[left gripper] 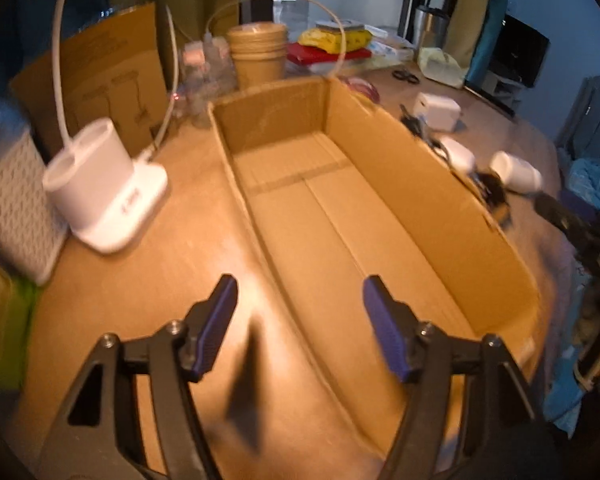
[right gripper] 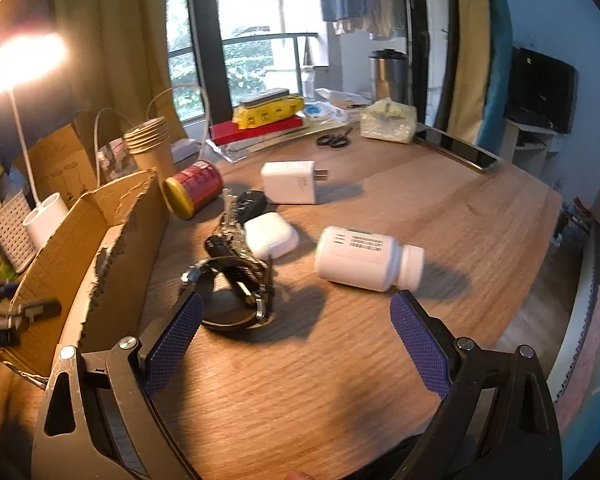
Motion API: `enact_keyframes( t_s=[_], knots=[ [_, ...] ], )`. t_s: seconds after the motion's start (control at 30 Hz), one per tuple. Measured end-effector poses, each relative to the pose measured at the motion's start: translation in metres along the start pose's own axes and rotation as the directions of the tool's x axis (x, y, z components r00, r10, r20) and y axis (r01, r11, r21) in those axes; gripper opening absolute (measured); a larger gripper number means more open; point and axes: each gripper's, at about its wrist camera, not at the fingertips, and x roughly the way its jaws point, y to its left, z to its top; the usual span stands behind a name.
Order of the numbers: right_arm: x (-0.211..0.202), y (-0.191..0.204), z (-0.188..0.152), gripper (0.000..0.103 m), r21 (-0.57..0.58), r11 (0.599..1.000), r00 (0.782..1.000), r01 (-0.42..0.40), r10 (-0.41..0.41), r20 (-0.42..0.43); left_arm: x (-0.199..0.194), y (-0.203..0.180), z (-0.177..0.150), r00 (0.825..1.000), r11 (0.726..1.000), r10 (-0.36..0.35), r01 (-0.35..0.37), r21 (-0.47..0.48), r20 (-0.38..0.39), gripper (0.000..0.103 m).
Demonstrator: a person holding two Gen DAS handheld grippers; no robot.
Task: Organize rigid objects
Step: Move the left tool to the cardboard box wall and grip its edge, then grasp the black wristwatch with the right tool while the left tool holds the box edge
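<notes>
both tongs open over worktop, loose items beside cardboard box

right tongs [right gripper: 296,316] nearest, spread wide with nothing between the blue pads [right gripper: 420,350], hovering over the wooden worktop [right gripper: 440,208]. just ahead of them a white pill bottle [right gripper: 366,258] lies on its side, cap toward the right pad's tip, close but apart as far as i can tell. left of it a black watch and key bunch [right gripper: 236,276] sits in a heap right by the left pad; contact unclear. white earbud case [right gripper: 270,236] is touching or just beside the keys, a black key fob [right gripper: 252,202] behind it, a white charger plug [right gripper: 290,182] further back lying flat, and a red tin with gold lid [right gripper: 194,188] on its side near the box's far corner.

left tongs [left gripper: 300,300] also wide open, holding nothing, straddling the near left wall of the long cardboard box [left gripper: 380,168]; one pad outside it, one over the inside. only bare cardboard bottom shows in the box. all loose items are on the worktop to the box's right.

left of the box: white lamp base with cup holder [left gripper: 108,188], a white perforated basket [left gripper: 16,208] beside it, a flat cardboard sheet [left gripper: 100,76] standing behind. stack of paper cups [left gripper: 258,54] beyond the box's far end. scissors [right gripper: 332,140], yellow packet on red book [right gripper: 268,114] and a phone [right gripper: 460,150] toward the back edge. left view is blurred.
</notes>
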Motion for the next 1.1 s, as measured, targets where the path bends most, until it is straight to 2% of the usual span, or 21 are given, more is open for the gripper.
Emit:
enact_keyframes(
  t_s=[0.07, 0.1, 0.13, 0.23, 0.4, 0.5, 0.67, 0.83, 1.03, 1.07, 1.1],
  knots=[
    [0.002, 0.005, 0.001, 0.097, -0.007, 1.0, 1.0, -0.017, 0.016, -0.003, 0.004, -0.004, -0.01, 0.999, 0.999, -0.041, 0.041, 0.005, 0.002, 0.066],
    [0.005, 0.007, 0.002, 0.097, -0.01, 1.0, 1.0, -0.024, 0.024, -0.008, 0.006, -0.002, -0.01, 0.999, 0.999, -0.043, 0.043, 0.001, -0.006, 0.055],
    [0.008, 0.01, 0.002, 0.097, -0.015, 1.0, 1.0, -0.028, 0.028, -0.012, 0.011, 0.0, -0.009, 0.999, 0.999, -0.036, 0.036, 0.008, -0.014, 0.033],
    [0.014, 0.014, 0.006, 0.097, -0.009, 0.999, 0.999, -0.05, 0.05, -0.006, 0.018, 0.006, -0.005, 1.0, 0.999, -0.016, 0.016, 0.035, -0.005, 0.016],
    [0.026, 0.016, 0.01, 0.097, 0.028, 0.997, 0.998, -0.066, 0.066, -0.001, 0.028, 0.016, 0.007, 1.0, 0.997, -0.006, 0.005, 0.075, 0.009, 0.009],
    [0.031, 0.02, 0.009, 0.097, 0.029, 0.998, 0.999, -0.052, 0.053, -0.003, 0.029, 0.023, 0.013, 1.0, 0.997, -0.025, 0.024, 0.075, 0.019, 0.008],
    [0.03, 0.029, 0.01, 0.097, -0.004, 0.999, 0.999, -0.037, 0.037, 0.009, 0.029, 0.029, 0.008, 0.998, 0.998, -0.047, 0.045, 0.046, 0.049, 0.008],
    [0.031, 0.046, 0.013, 0.097, -0.081, 0.995, 0.998, -0.058, 0.057, -0.01, 0.028, 0.03, 0.003, 0.995, 0.999, -0.052, 0.051, 0.016, 0.083, 0.008],
    [0.039, 0.063, 0.012, 0.096, -0.111, 0.99, 0.996, -0.092, 0.089, -0.032, 0.024, 0.036, 0.001, 0.992, 0.997, -0.07, 0.073, -0.031, 0.1, 0.008],
    [0.041, 0.065, 0.012, 0.091, -0.114, 0.989, 0.995, -0.096, 0.092, -0.036, 0.023, 0.036, 0.001, 0.992, 0.996, -0.071, 0.075, -0.038, 0.1, 0.008],
    [0.042, 0.066, 0.012, 0.079, -0.118, 0.988, 0.995, -0.096, 0.092, -0.041, 0.024, 0.036, 0.001, 0.993, 0.996, -0.071, 0.075, -0.042, 0.099, 0.008]
  ],
)
